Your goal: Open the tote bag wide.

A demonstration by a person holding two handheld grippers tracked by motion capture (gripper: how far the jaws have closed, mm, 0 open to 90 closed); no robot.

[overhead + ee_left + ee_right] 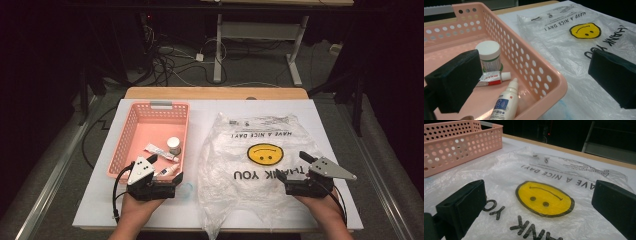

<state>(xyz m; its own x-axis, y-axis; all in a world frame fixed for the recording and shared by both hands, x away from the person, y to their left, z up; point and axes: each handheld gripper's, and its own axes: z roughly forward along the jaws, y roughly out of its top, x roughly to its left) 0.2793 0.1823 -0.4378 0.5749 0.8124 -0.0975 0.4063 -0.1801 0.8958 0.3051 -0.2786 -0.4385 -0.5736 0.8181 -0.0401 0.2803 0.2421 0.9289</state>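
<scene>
Three small things lie in the pink basket just ahead of our left tongs: a white-capped jar, a small tube and a white dropper bottle. Our left tongs stand wide open and hold nothing, with the basket's near corner between their jaws. The dropper bottle lies nearest to them, its long axis running away from the tongs, nozzle pointing toward the tube. Our right tongs are likewise fully open and empty, hovering over the plastic smiley bag, which lies flat on the desk beside the basket. We judge the left hand better placed for the bottle, the right for the bag.
</scene>
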